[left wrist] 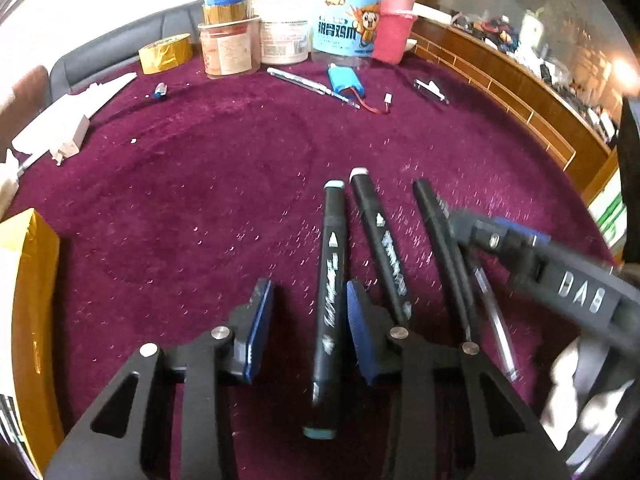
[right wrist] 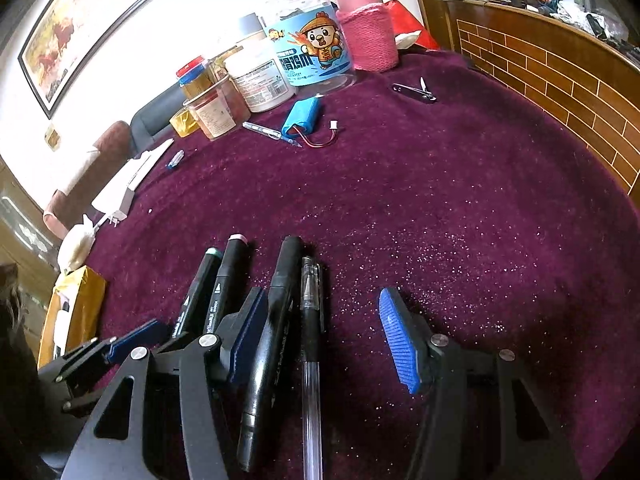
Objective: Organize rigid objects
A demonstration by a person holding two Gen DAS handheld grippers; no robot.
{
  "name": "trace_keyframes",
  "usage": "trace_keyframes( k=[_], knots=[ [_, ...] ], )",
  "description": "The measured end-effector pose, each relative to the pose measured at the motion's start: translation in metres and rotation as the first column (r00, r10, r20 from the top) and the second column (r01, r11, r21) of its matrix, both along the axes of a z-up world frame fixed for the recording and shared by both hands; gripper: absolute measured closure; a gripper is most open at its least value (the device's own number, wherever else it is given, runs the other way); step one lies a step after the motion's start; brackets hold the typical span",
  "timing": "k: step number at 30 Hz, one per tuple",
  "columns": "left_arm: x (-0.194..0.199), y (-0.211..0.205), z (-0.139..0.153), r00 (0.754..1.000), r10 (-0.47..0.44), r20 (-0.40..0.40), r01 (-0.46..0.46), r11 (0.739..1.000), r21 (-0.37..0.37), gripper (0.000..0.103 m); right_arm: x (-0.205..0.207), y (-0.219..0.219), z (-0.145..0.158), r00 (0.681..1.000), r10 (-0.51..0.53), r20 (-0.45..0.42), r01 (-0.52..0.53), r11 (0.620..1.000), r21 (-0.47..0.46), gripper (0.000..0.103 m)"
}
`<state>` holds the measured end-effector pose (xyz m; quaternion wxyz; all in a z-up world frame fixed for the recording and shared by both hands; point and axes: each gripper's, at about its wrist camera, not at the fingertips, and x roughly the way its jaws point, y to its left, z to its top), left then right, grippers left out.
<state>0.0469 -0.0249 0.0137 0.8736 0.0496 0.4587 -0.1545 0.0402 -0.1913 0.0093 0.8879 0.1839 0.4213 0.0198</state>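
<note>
- Left gripper (left wrist: 310, 328) hovering low over the purple cloth (left wrist: 200, 200), jaws apart, gripping nothing; right-hand pad lying over the teal-capped marker (left wrist: 331, 288), possibly touching.
- Right gripper (right wrist: 324, 336) likewise spread wide and empty, straddling the plain black marker (right wrist: 276, 320) and clear-barrelled pen (right wrist: 311, 320); left pad pressing against, or just beside, that marker.
- Lying side by side, roughly parallel: teal-capped marker, pink-capped marker (left wrist: 378, 240), plain black marker, pen. Row forming at the near edge.
- Remaining far off, well apart from the row: second clear pen (right wrist: 268, 133), blue battery pack (right wrist: 302, 114) with red lead, nail clipper (right wrist: 414, 91), small blue-and-white piece (right wrist: 175, 159).
- Risk: withdrawing either gripper sideways, dragging a pad across a round barrel, rolling it out of line.
- Risk: closing the right jaws here, pinching marker and pen together, one slipping on the lift.
- Risk: grippers crowding each other, colliding over the row.
- Risk: battery lead snagging the far pen beneath it.
</note>
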Motion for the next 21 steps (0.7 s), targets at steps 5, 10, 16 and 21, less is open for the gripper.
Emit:
trace_keyframes(
  k=[5, 10, 16, 21],
  knots=[
    [0.005, -0.011, 0.000, 1.000, 0.003, 0.001, -0.003, 0.999, 0.049, 0.061, -0.001, -0.002, 0.000, 1.000, -0.005, 0.002, 0.005, 1.000, 0.020, 0.050],
    [0.005, -0.017, -0.002, 0.999, -0.041, 0.032, 0.040, 0.998, 0.047, 0.058, -0.001, -0.008, -0.001, 1.000, -0.019, 0.008, 0.019, 0.998, 0.054, 0.050],
    [-0.015, 0.013, 0.002, 0.999, -0.041, -0.002, 0.041, 0.999, -0.004, 0.091, -0.002, -0.016, -0.001, 0.998, -0.054, 0.009, 0.053, 0.996, 0.069, 0.050],
    [-0.025, 0.020, 0.001, 1.000, -0.004, -0.009, 0.003, 1.000, -0.026, 0.091, -0.001, -0.015, -0.001, 0.999, -0.054, 0.009, 0.053, 0.997, 0.059, 0.050]
  ],
)
